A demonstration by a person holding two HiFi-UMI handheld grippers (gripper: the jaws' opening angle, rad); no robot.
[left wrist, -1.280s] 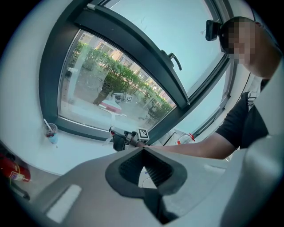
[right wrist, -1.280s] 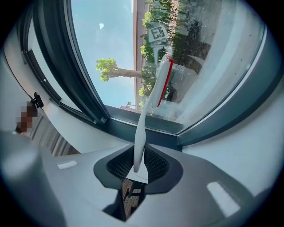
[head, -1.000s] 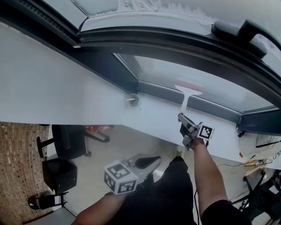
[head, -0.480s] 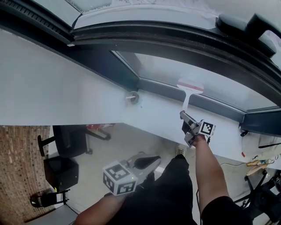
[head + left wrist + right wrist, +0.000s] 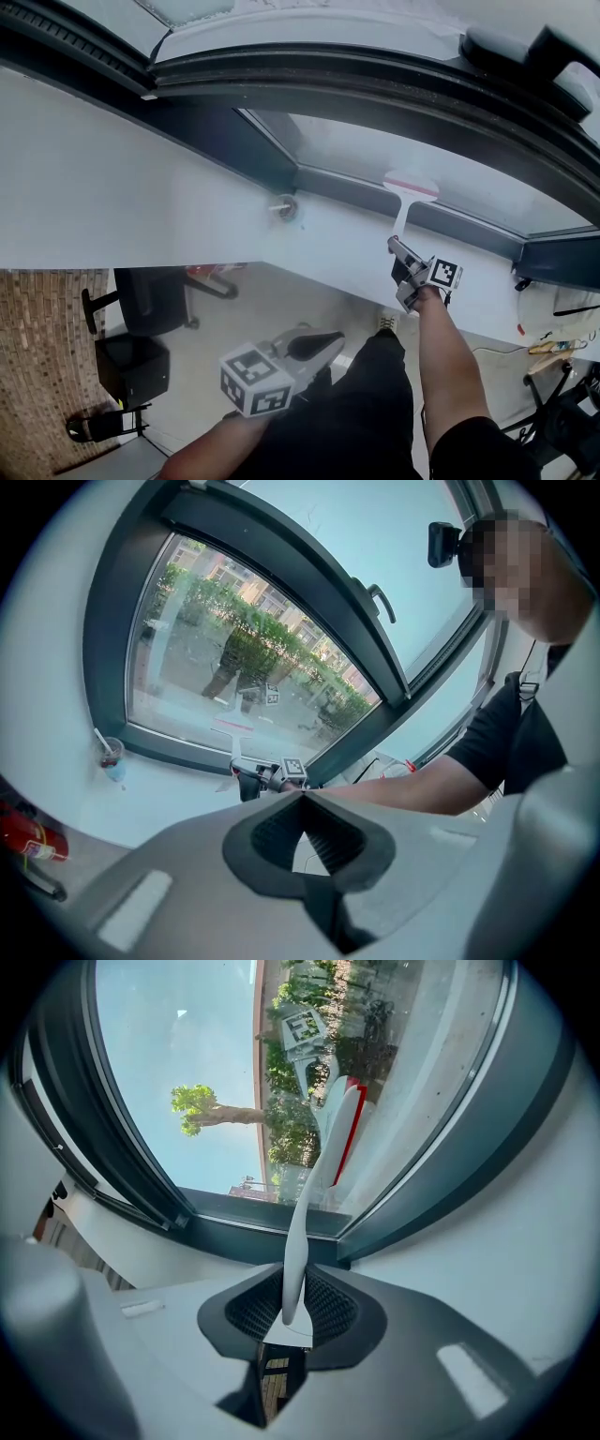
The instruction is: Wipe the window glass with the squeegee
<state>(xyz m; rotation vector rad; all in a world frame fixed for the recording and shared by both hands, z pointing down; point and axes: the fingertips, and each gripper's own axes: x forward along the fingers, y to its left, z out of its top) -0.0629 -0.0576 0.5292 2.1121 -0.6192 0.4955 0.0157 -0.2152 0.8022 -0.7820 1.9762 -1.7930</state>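
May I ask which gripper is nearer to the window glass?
Right. The right gripper sits just below the clear window glass, its jaws shut on the white, red-edged squeegee that reaches it; the left gripper hangs low, well back.

Qty per item type, all views:
- Grippers: 2 total: left gripper [image 5: 323, 343], right gripper [image 5: 394, 247].
- Marker cubes [image 5: 255, 380]: 2, 1 per gripper.
- Squeegee [image 5: 410, 187]: 1.
- Cup [image 5: 112, 759]: 1, w/ 1 straw [image 5: 99, 739].
- Window handle [image 5: 511, 58]: 1.
- Office chair [image 5: 150, 300]: 1.
- Black box [image 5: 128, 370]: 1.
- Fire extinguisher [image 5: 23, 838]: 1.
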